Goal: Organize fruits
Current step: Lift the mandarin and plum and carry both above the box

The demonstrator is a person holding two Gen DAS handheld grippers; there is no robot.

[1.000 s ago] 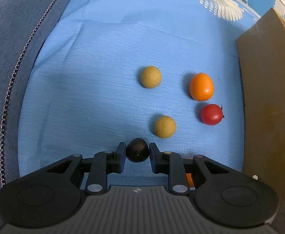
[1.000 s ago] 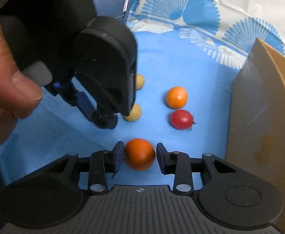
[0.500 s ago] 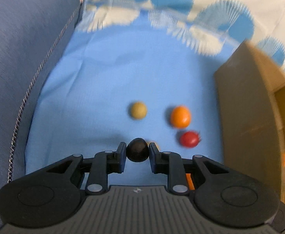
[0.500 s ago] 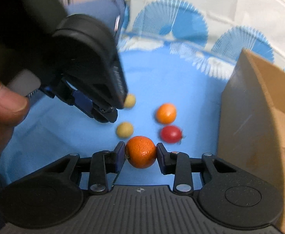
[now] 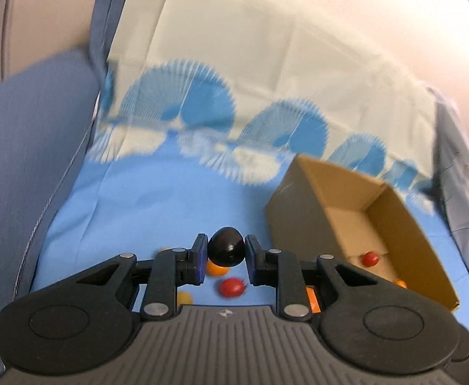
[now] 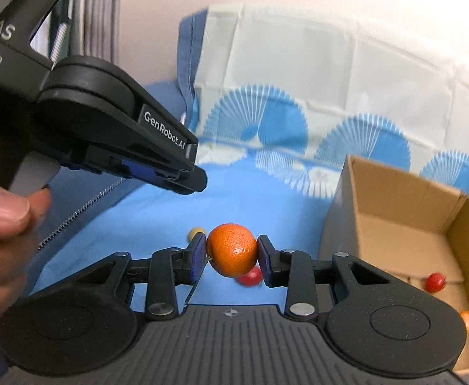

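My left gripper [image 5: 226,250] is shut on a dark plum [image 5: 226,246] and holds it high above the blue cloth [image 5: 157,199]. My right gripper [image 6: 231,252] is shut on an orange mandarin [image 6: 232,249], also lifted. Below the left gripper lie a red tomato [image 5: 231,287], an orange fruit [image 5: 215,269] and a yellow fruit [image 5: 183,297]. The open cardboard box [image 5: 356,224] stands to the right and holds a red tomato [image 5: 370,258] and an orange fruit [image 5: 400,283]. The box also shows in the right wrist view [image 6: 394,224], with a tomato [image 6: 434,281] inside.
A blue sofa arm [image 5: 26,160] rises on the left. A white cloth with blue fan prints [image 5: 266,96] covers the backrest. In the right wrist view the left gripper's body [image 6: 106,134] and a hand [image 6: 0,211] fill the upper left.
Both grippers have risen from the cloth with their fruits and tilted up. The box's inside has come into view.
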